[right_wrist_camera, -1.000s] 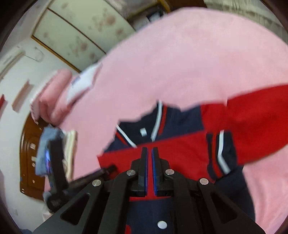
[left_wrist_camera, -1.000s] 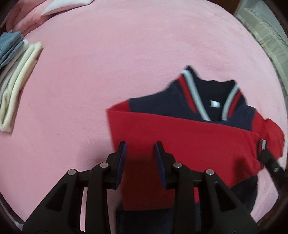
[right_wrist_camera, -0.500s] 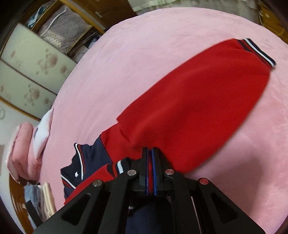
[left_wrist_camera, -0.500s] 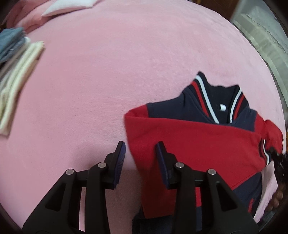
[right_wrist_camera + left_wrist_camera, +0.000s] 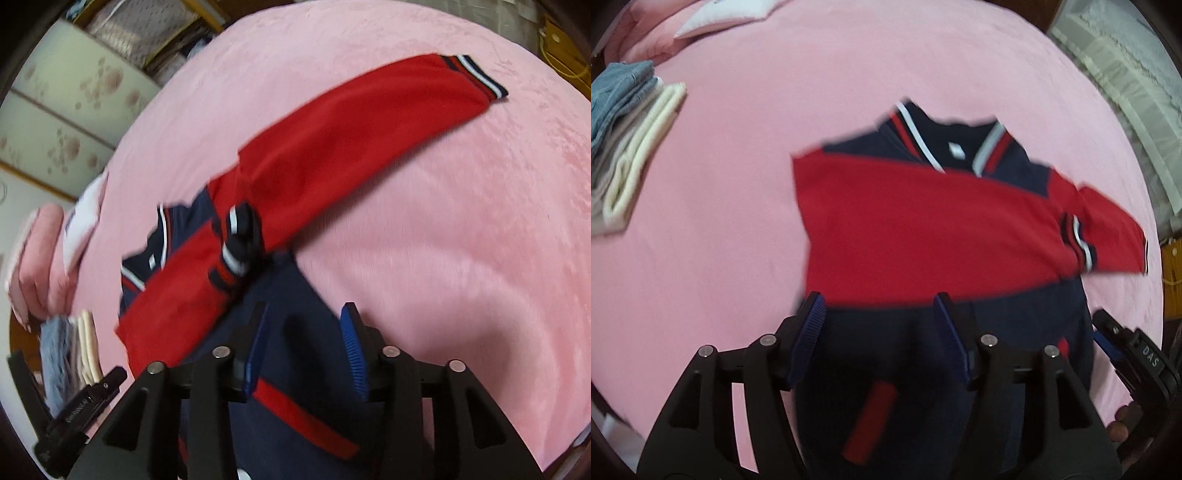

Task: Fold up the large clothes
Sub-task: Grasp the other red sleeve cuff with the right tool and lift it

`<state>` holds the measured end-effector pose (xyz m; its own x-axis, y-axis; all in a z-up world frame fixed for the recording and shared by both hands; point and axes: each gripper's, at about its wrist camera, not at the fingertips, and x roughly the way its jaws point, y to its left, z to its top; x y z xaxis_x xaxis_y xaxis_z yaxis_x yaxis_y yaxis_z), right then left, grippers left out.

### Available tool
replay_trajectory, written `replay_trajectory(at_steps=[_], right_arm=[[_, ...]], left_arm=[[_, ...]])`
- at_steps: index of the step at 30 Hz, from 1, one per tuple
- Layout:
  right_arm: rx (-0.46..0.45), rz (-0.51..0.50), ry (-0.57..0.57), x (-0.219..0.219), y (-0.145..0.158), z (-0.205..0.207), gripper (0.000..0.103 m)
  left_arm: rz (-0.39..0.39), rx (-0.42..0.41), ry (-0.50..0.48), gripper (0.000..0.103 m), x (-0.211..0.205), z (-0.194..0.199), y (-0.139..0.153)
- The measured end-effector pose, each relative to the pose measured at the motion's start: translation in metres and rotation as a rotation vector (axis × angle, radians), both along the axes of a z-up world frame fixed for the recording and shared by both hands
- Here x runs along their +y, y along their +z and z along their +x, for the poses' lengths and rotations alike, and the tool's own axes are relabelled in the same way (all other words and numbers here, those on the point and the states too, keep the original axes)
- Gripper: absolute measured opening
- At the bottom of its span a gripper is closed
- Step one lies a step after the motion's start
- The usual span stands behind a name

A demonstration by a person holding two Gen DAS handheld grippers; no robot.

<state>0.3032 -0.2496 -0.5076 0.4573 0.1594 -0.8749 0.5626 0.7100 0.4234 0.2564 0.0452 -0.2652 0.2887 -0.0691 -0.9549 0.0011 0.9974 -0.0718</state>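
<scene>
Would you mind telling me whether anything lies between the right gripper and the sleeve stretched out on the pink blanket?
Nothing visible does. The right gripper, jaws just opened and empty, hangs over the jacket; only bare pink blanket flanks the outstretched sleeve.

The lower body of the jacket [image 5: 923,229] is covered by the left claw [image 5: 879,332] and runs off the bottom edge in the left wrist view, so its hem cannot be seen. Its outlines are smeared by motion blur there, and the small white neck label [image 5: 955,149] is too blurred to read. In the right wrist view the right claw [image 5: 304,343] hides the jacket's front below the pocket trim; a pale round thing at the bottom edge (perhaps a snap) is cut off. The stack of folded clothes [image 5: 72,347] is partly hidden behind the other claw's black body. The right claw is cut by the left view's right edge, with fingertips [image 5: 1119,424] barely showing.
</scene>
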Motion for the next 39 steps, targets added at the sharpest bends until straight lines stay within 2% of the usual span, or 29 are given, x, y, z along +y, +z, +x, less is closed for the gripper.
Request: replay_trajectory(at_steps=[2,4,6,10,11,12,16,20,24,27,30,32,34,36,39], right_arm=[[-0.001,0.029,0.023,0.003,-0.001,0.000,0.060],[-0.016,0.045,0.047,0.001,0.011,-0.028,0.082],[-0.021,0.060,0.082,-0.004,0.015,-0.030,0.087],[-0.003,0.097,0.163,-0.024,0.033,-0.041,0.087],[-0.002,0.101,0.169,-0.031,0.034,-0.043,0.087],[-0.002,0.104,0.171,-0.044,0.053,-0.063,0.087],[0.001,0.141,0.147,-0.084,0.062,-0.077,0.087],[0.014,0.159,0.102,-0.123,0.059,-0.079,0.087],[0.030,0.168,0.036,-0.164,0.053,-0.080,0.087],[0.041,0.187,-0.017,-0.192,0.044,-0.077,0.087],[0.036,0.198,-0.073,-0.220,0.034,-0.073,0.079],[0.033,0.211,-0.121,-0.240,0.023,-0.070,0.072],[0.037,0.207,-0.159,-0.257,0.012,-0.066,0.060],[0.023,0.201,-0.185,-0.275,0.004,-0.060,0.054],[-0.054,0.220,-0.223,-0.296,0.003,-0.056,0.053]], left_arm=[[0.019,0.034,0.009,0.071,-0.015,-0.014,-0.001],[0.019,0.055,0.033,0.076,-0.028,-0.026,0.000],[0.005,0.087,0.061,0.079,-0.047,-0.041,0.004],[-0.023,0.123,0.089,0.080,-0.081,-0.056,0.013],[-0.021,0.123,0.093,0.080,-0.089,-0.059,0.016],[-0.013,0.122,0.096,0.080,-0.098,-0.061,0.019],[-0.003,0.135,0.108,0.080,-0.132,-0.067,0.027],[-0.041,0.165,0.110,0.080,-0.159,-0.071,0.028],[0.009,0.167,0.078,0.080,-0.182,-0.069,0.027],[-0.008,0.184,0.061,0.080,-0.190,-0.067,0.026],[0.014,0.180,0.076,0.080,-0.193,-0.066,0.029],[0.024,0.172,0.083,0.080,-0.193,-0.066,0.029],[0.019,0.169,0.096,0.080,-0.191,-0.067,0.030],[0.019,0.181,0.113,0.080,-0.189,-0.067,0.027],[0.016,0.185,0.127,0.080,-0.186,-0.066,0.021]])
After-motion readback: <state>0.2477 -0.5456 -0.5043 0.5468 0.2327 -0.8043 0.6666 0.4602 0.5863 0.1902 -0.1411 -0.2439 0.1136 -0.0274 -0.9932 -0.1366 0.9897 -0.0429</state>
